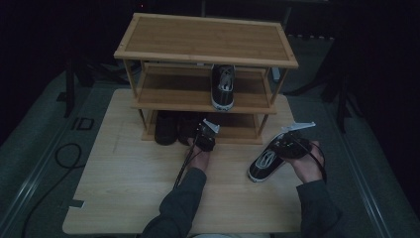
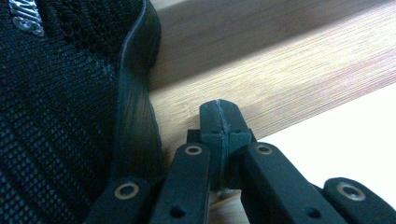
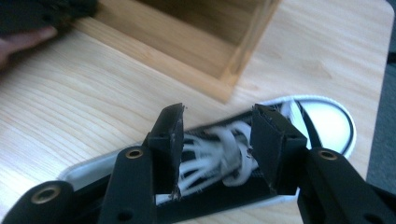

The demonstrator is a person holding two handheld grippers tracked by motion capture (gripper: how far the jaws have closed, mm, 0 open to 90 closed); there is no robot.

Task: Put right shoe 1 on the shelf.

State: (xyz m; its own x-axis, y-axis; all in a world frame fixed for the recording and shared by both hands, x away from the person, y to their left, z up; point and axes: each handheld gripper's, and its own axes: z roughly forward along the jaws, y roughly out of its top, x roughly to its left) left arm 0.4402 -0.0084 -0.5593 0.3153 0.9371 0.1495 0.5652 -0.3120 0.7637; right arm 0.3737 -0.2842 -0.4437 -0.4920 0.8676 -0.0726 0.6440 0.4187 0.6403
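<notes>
A black-and-white laced sneaker (image 1: 262, 163) lies slanted on the table, toe toward me, to the right of the rack. My right gripper (image 1: 283, 148) is at its heel end. In the right gripper view the jaws (image 3: 218, 112) straddle the laced upper of the sneaker (image 3: 327, 123), shut on it. My left gripper (image 1: 200, 130) is at the front of the rack's bottom shelf, beside a black shoe (image 1: 188, 128). In the left gripper view its jaws (image 2: 219, 107) are pressed together with nothing between them, just right of the black knit shoe (image 2: 56, 93).
A three-tier bamboo shoe rack (image 1: 205, 37) stands at the back of the wooden table (image 1: 129, 183). A matching sneaker (image 1: 222, 87) sits on the middle shelf and another black shoe (image 1: 166, 128) on the bottom shelf. The rack's corner post (image 3: 233, 70) stands close behind the right gripper.
</notes>
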